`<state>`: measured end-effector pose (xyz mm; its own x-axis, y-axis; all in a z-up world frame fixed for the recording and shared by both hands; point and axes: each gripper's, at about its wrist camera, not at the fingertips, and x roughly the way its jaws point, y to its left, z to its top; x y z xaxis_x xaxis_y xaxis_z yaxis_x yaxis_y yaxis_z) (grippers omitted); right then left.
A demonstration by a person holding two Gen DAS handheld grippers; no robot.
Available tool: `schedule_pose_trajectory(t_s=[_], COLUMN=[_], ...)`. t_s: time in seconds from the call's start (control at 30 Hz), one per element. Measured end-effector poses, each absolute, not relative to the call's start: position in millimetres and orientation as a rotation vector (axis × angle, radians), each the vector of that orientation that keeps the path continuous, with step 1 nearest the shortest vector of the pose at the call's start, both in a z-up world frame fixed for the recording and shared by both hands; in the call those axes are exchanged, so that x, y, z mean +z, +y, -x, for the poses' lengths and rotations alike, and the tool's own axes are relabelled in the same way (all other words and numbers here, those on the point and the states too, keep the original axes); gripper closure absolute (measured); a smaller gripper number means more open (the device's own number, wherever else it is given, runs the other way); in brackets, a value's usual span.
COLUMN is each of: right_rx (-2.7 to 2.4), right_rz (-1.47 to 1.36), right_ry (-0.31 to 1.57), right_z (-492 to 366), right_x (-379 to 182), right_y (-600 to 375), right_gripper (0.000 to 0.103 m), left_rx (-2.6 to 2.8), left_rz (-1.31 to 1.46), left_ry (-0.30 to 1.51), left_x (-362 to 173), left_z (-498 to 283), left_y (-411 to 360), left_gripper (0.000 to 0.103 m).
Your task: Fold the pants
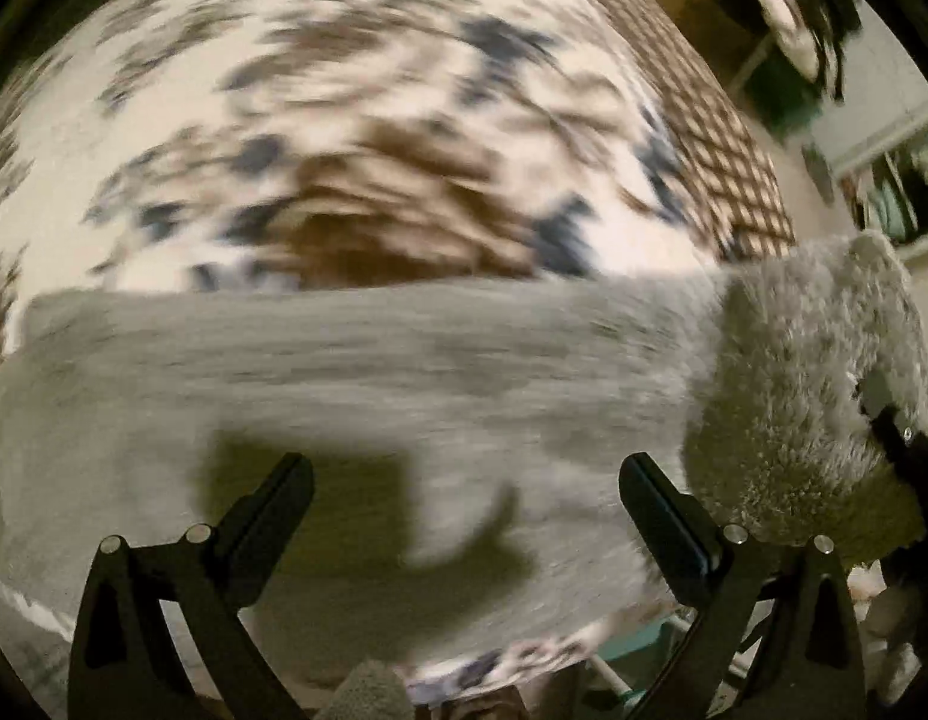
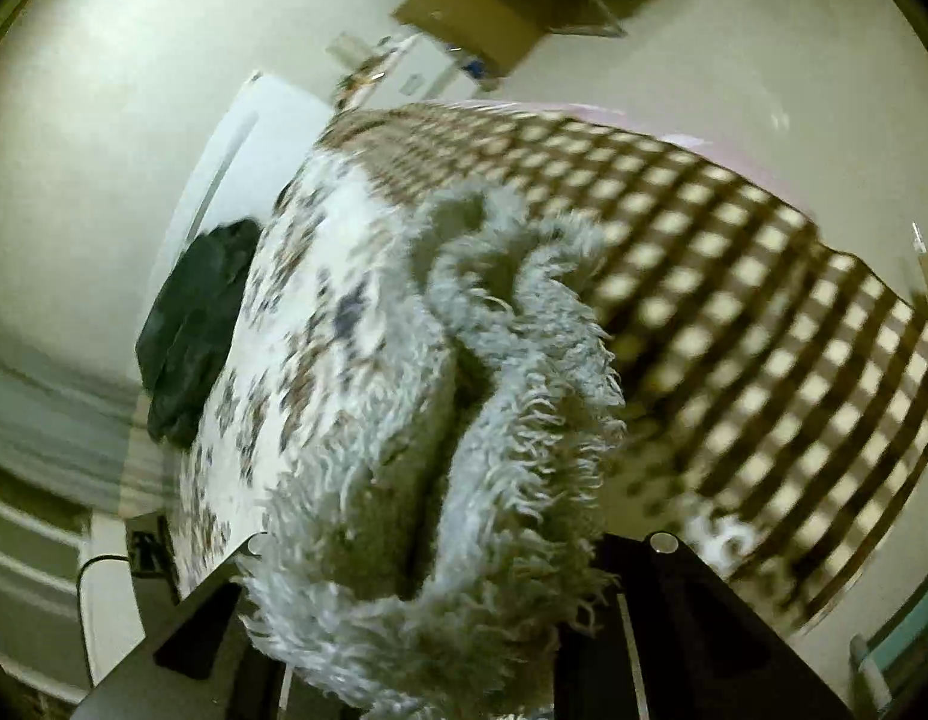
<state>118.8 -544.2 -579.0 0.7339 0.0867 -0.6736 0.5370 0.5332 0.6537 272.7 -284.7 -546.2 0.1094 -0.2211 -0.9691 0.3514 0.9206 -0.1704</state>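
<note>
Early stage — right hand-held gripper (image 2: 440, 606) clamps the fuzzy grey pants (image 2: 464, 420) above the bed (image 2: 763, 312); left hand-held gripper (image 1: 464, 504) gapes empty — folding remains.

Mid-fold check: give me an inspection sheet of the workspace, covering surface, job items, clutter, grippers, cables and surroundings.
Surface: bed with a floral bedspread and a brown checked blanket beside it.
Job's things: fluffy grey pants spread across the bedspread, one end bunched and lifted at the right gripper.
Clutter: dark garment at the bed's edge.
Grippers: left gripper open above the pants, nothing between its fingers; right gripper clamped on a bunched fold of the pants, fingertips hidden by the pile.
Cables: thin dark cord low at the left of the right wrist view.
Surroundings: pale floor, cardboard box, white furniture; much is motion-blurred.
</note>
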Motion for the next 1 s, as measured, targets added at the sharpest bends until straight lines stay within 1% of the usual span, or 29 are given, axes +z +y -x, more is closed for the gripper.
schedule_pose_trajectory(t_s=[0.17, 0.23, 0.27, 0.33, 0.43, 0.53, 0.63, 0.7, 0.73, 0.77, 0.8, 0.93, 1.0], right_rx=[-0.211, -0.168, -0.144, -0.104, -0.032, 0.026, 0.042, 0.057, 0.080, 0.123, 0.172, 0.236, 0.180], right_rz=[-0.862, -0.810, -0.782, -0.714, -0.625, -0.502, -0.353, -0.269, -0.262, -0.280, -0.317, -0.452, -0.509], right_ry=[0.784, 0.820, 0.843, 0.902, 0.994, 1.086, 1.164, 1.228, 1.251, 1.266, 1.271, 1.259, 1.263], right_z=[-167.8, -186.3, -198.8, -221.3, -243.0, -254.4, -261.3, -265.3, -269.8, -268.1, -267.7, -245.9, -232.2], right_x=[-553.7, -553.8, -557.5, -571.2, -601.0, -637.6, -658.9, -668.9, -672.4, -671.1, -667.3, -640.7, -628.6], right_y=[-438.1, -385.9, -359.5, -302.7, -223.6, -158.6, -108.9, -88.4, -84.9, -83.0, -85.0, -116.9, -142.3], right_gripper=[0.086, 0.086, 0.086, 0.087, 0.087, 0.087, 0.086, 0.073, 0.064, 0.040, 0.025, 0.019, 0.018], left_rx=[-0.315, -0.259, -0.240, -0.181, -0.109, -0.081, -0.077, -0.088, -0.099, -0.114, -0.129, -0.194, -0.230], left_rz=[-0.033, -0.011, -0.002, 0.013, 0.041, 0.063, 0.068, 0.082, 0.092, 0.106, 0.117, 0.163, 0.188], left_ry=[1.381, 1.374, 1.372, 1.370, 1.379, 1.381, 1.378, 1.377, 1.378, 1.379, 1.380, 1.381, 1.393], left_x=[-519.8, -513.1, -512.5, -513.4, -522.1, -528.2, -534.4, -535.2, -535.7, -535.3, -533.8, -530.3, -532.4], left_z=[-287.9, -294.2, -295.3, -300.6, -307.4, -311.3, -312.8, -316.2, -318.3, -320.6, -322.5, -329.1, -328.5], left_y=[-164.8, -110.8, -95.4, -48.3, 2.0, 36.8, 59.6, 67.8, 69.1, 70.6, 71.3, 64.0, 52.8], left_gripper=[0.000, 0.000, 0.000, 0.000, 0.000, 0.000, 0.000, 0.000, 0.000, 0.000, 0.000, 0.000, 0.000])
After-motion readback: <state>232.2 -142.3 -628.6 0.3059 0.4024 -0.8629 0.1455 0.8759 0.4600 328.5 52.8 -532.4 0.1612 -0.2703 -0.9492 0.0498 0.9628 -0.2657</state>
